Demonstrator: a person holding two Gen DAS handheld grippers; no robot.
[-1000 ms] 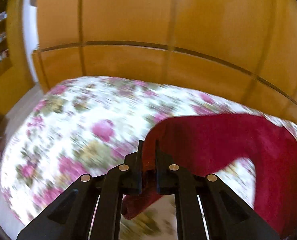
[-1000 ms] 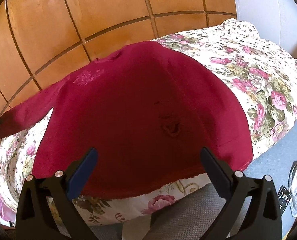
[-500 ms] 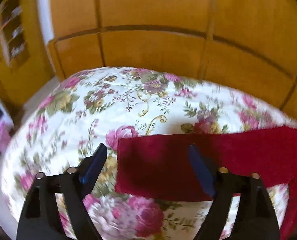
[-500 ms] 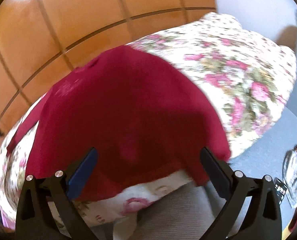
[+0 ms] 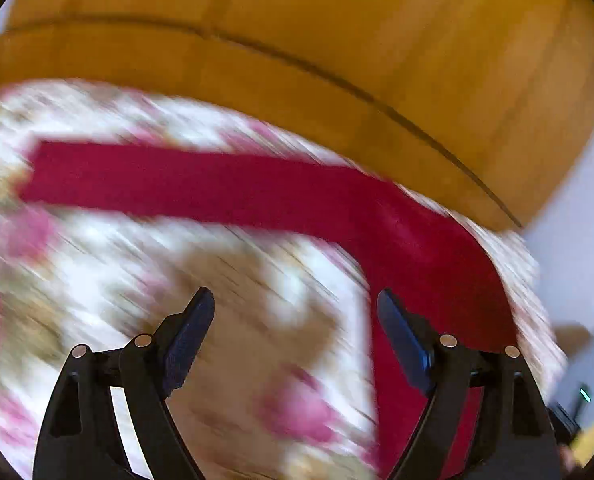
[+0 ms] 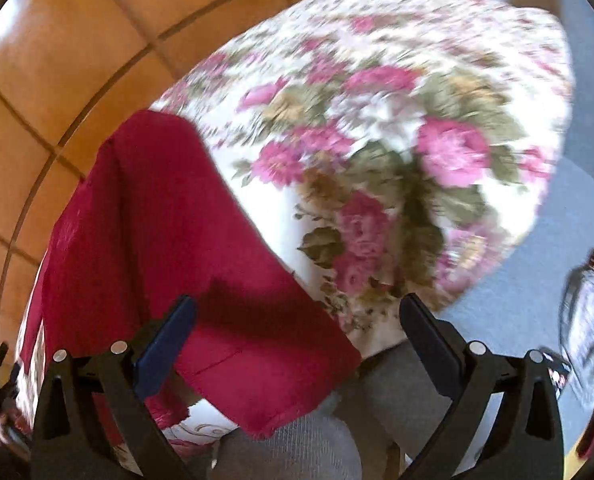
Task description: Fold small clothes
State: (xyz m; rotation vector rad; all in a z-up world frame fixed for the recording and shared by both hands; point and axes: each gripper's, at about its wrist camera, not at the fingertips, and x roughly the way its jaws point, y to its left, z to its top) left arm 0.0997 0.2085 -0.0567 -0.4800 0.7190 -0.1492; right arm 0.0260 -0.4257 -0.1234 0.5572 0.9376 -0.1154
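The red top (image 5: 425, 240) lies flat on the flowered bed (image 5: 97, 264), one sleeve (image 5: 177, 184) stretched straight sideways, ready for folding. The left gripper (image 5: 295, 336) and right gripper (image 6: 297, 336) are both released, holding nothing.

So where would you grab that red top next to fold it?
Probably the bottom hem corner of the red top, hanging off the floral bedspread nearest the open right gripper. It comes in from the near edge, since that corner is free.
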